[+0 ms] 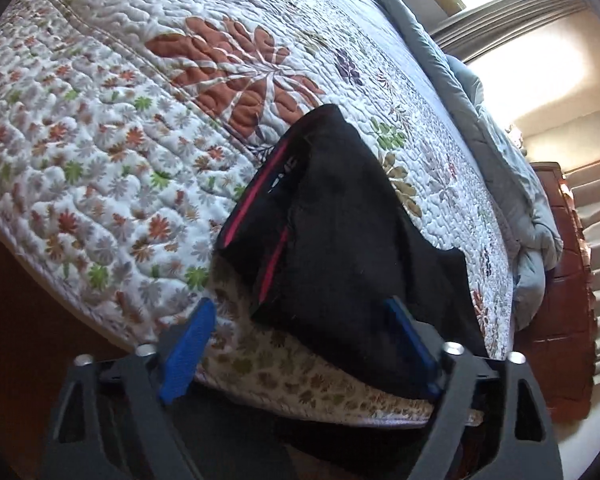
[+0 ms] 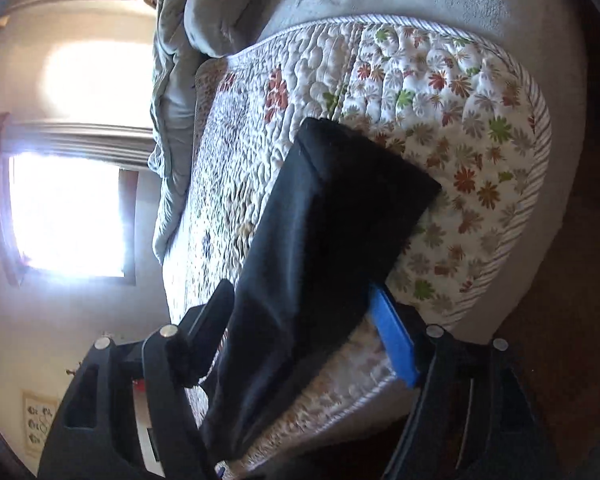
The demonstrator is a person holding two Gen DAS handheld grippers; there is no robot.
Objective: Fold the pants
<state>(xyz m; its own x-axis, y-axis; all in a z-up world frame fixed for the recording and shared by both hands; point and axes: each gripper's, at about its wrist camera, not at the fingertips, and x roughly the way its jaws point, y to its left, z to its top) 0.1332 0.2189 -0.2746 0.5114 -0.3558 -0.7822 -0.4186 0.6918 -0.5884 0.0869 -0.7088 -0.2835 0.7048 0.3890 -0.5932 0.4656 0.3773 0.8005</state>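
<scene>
while both grippers are held low at the near edge of the bed, the black fabric pants with red side stripes are seen lying on the white quilted bedspread with orange, green and grey flower print, their near end hanging over the quilt's edge toward the tools.

the left gripper is angled up along the bed, its blue-padded fingers spread wide apart. the left pad is seen over the quilt's hanging edge, clear of the cloth; the right pad is touching or just beside the pants' lower edge, and which of the two cannot be told. nothing is pinched between them.

the right gripper is rolled sideways, so that the window appears at its left. its fingers are also spread, with the dark folded length of the pants passing between them; the blue pad is seen against the cloth's right edge, while the other finger is left in shadow just beside the cloth's left edge.

white lettering is printed beside the upper red stripe, but it is too distorted and cut off to be read. a rumpled grey-blue blanket is heaped along the far side of the quilt.
</scene>
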